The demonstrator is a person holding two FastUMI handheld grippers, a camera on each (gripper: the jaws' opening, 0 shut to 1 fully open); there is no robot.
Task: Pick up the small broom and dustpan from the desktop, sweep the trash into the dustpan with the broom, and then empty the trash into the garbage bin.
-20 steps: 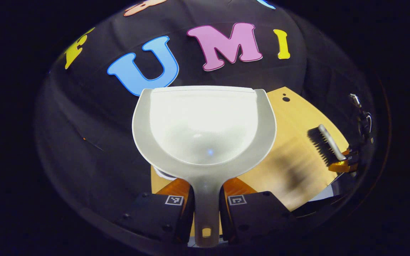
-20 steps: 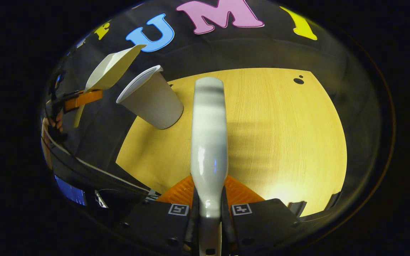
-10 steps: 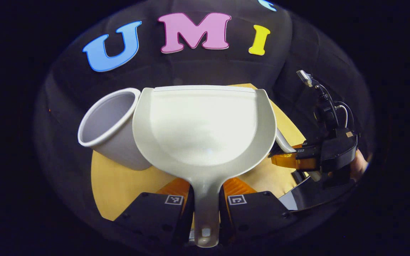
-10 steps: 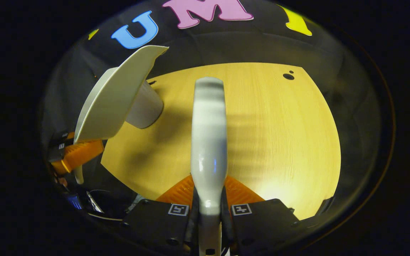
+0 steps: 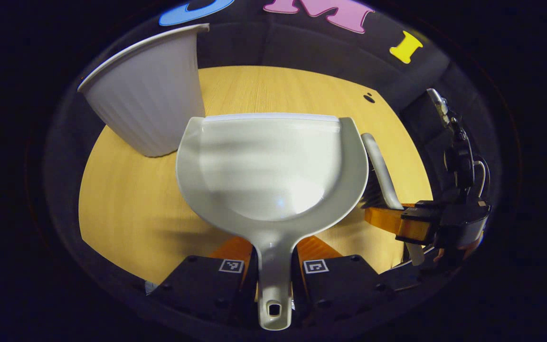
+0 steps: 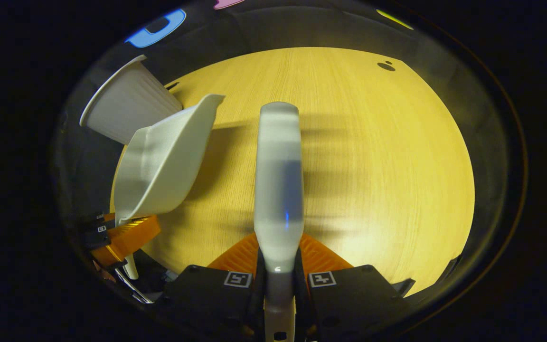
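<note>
The dustpan (image 5: pixel 268 166) is clamped by its handle in the left gripper (image 5: pixel 273 280), the broom (image 6: pixel 277 180) likewise in the right gripper (image 6: pixel 278 285). The emptying step appears finished (no trash is seen in the pan). The garbage bin (image 5: pixel 147 97) stands near the desktop's (image 6: pixel 373 156) far-left edge; ample bare wood is left for setting both tools down.

Dustpan (image 5: pixel 268 166) between bin (image 5: pixel 147 99) and broom (image 5: pixel 380 171)

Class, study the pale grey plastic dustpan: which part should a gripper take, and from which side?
Grip the pale grey plastic dustpan by its narrow flat handle, approaching from the rear end opposite the open lip. The handle fits between two fingers, as the left gripper shows; the wide scoop would not.
</note>
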